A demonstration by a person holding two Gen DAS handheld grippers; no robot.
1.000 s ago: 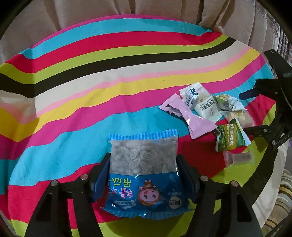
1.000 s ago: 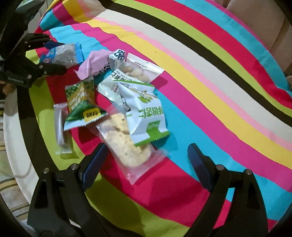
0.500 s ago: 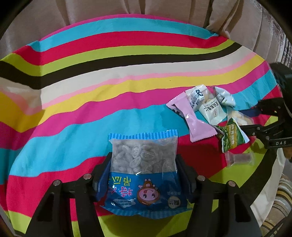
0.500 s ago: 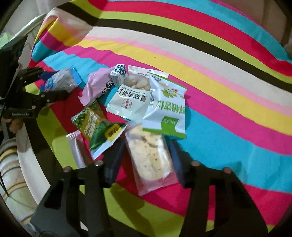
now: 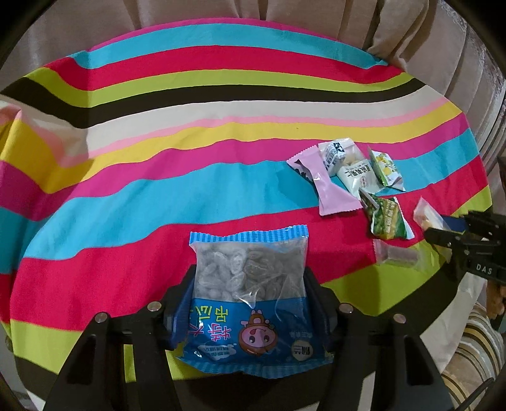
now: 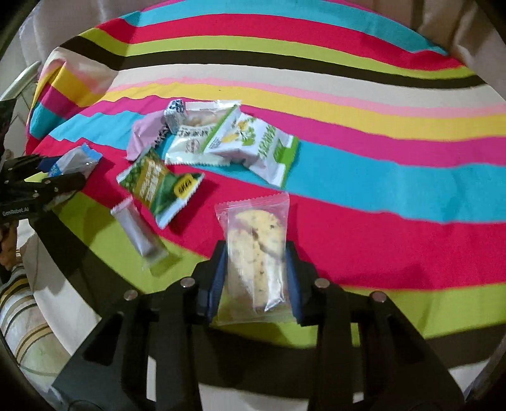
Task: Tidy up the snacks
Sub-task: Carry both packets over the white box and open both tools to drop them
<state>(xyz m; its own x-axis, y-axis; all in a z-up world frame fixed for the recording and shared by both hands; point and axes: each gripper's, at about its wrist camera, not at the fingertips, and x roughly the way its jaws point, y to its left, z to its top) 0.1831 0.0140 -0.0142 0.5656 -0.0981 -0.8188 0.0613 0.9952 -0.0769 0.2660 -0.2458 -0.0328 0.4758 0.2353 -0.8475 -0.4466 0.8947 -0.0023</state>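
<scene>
My left gripper [image 5: 249, 284] is shut on a blue bag of grey candies [image 5: 251, 303] and holds it over the striped cloth [image 5: 158, 189]. My right gripper [image 6: 256, 262] is shut on a clear-wrapped cookie [image 6: 256, 249], lifted off the cloth. The snack pile lies on the cloth: a pink packet [image 5: 332, 189], a green packet [image 5: 387, 218], white packets [image 5: 357, 174] and a small clear bar [image 5: 395, 254]. In the right wrist view the pile shows as the green packet [image 6: 158, 183], white-green packets [image 6: 253, 142] and the clear bar [image 6: 139, 232].
The round table's edge runs close under both grippers [image 6: 284, 344]. Beige curtains [image 5: 253, 15] hang behind the table. A striped cushion [image 5: 474, 357] sits below the table at right. The left gripper with its bag shows in the right wrist view [image 6: 63, 172].
My right gripper closed on the cookie and lifted it away from the pile. My left gripper kept its hold on the blue bag and drew back a little.
</scene>
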